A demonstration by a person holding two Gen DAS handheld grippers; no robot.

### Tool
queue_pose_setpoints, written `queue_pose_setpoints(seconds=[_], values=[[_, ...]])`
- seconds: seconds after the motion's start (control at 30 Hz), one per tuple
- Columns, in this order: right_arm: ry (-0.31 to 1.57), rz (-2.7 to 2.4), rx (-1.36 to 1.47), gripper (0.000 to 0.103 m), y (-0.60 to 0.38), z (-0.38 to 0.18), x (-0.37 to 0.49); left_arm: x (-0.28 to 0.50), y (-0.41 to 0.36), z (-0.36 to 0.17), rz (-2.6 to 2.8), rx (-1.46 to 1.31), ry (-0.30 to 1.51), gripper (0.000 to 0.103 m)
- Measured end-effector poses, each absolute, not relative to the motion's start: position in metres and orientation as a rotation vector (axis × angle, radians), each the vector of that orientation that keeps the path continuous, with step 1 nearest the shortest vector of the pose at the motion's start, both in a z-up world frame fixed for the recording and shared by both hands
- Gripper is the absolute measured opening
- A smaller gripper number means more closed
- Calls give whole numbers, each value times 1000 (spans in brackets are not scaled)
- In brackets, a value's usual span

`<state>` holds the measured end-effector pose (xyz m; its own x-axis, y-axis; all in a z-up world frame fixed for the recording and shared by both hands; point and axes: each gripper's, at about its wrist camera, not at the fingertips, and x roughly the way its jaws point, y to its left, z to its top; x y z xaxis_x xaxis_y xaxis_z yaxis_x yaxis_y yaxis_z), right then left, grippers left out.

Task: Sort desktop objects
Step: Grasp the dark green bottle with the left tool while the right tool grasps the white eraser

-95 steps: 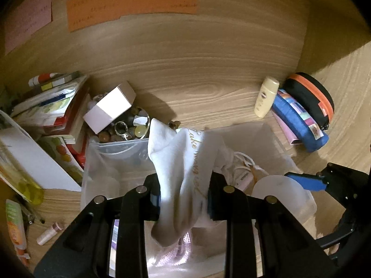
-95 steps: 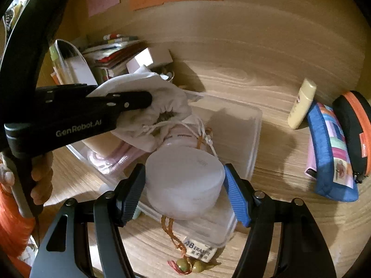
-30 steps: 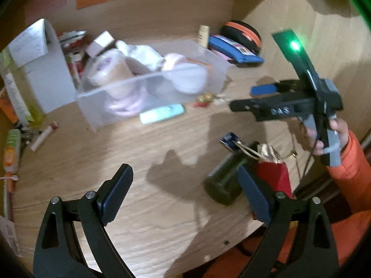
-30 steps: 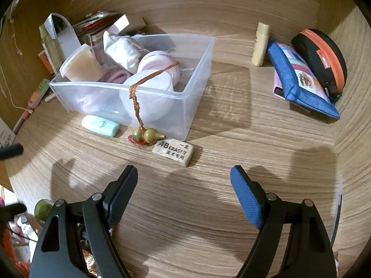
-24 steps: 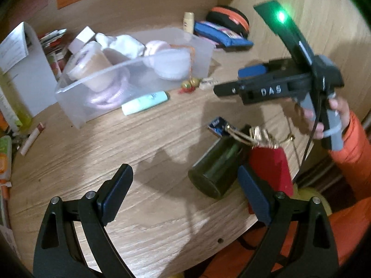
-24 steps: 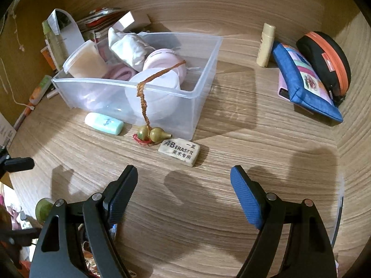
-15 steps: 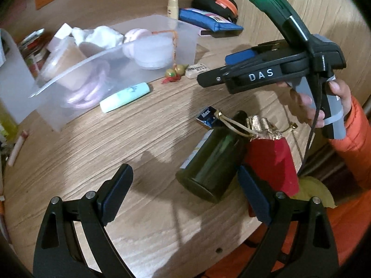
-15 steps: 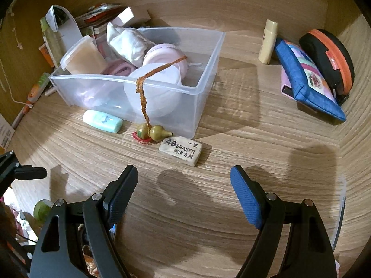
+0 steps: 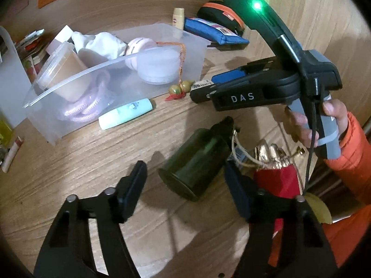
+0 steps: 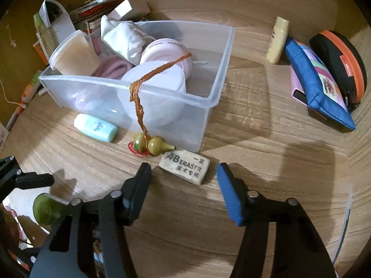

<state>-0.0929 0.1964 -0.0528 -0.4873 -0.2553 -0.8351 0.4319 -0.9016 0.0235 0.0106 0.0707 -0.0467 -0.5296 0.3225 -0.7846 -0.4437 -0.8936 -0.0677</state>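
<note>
Clear bin (image 10: 218, 88) holds cloth pouch (image 10: 125, 39), cup (image 10: 74, 55), round cases; both grippers' jaws are closing, pressing on nothing.

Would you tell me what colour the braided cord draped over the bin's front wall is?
The braided cord is orange-brown, clearest in the right wrist view.

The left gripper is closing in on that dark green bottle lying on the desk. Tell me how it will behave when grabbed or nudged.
The dark green bottle lies on its side, so it will probably roll if nudged sideways. Its surface looks smooth and glossy, so it may slip between the left gripper pads, whose jaws are closing without touching it yet. It looks rigid, possibly glass, so likely heavy for its size.
</note>
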Motion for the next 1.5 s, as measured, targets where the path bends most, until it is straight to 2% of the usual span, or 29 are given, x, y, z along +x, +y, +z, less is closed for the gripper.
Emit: queue_pose_setpoints(seconds=[0.03, 0.53, 0.77, 1.23, 1.5], values=[[268, -2400, 1298, 42, 197, -53, -93, 9, 70, -47, 2414, -1200, 191, 56], [190, -2454, 1279, 41, 229, -55, -87, 12, 19, -23, 2590, -1159, 7, 49], [183, -2478, 1207, 41, 235, -34, -80, 11, 16, -4, 2638, -1068, -21, 47], [175, -2466, 1110, 41, 230, -15, -63, -28, 15, -8, 2545, -1123, -155, 45], [172, -2472, 1064, 41, 232, -4, -58, -73, 42, -33, 2407, -1279, -139, 42]])
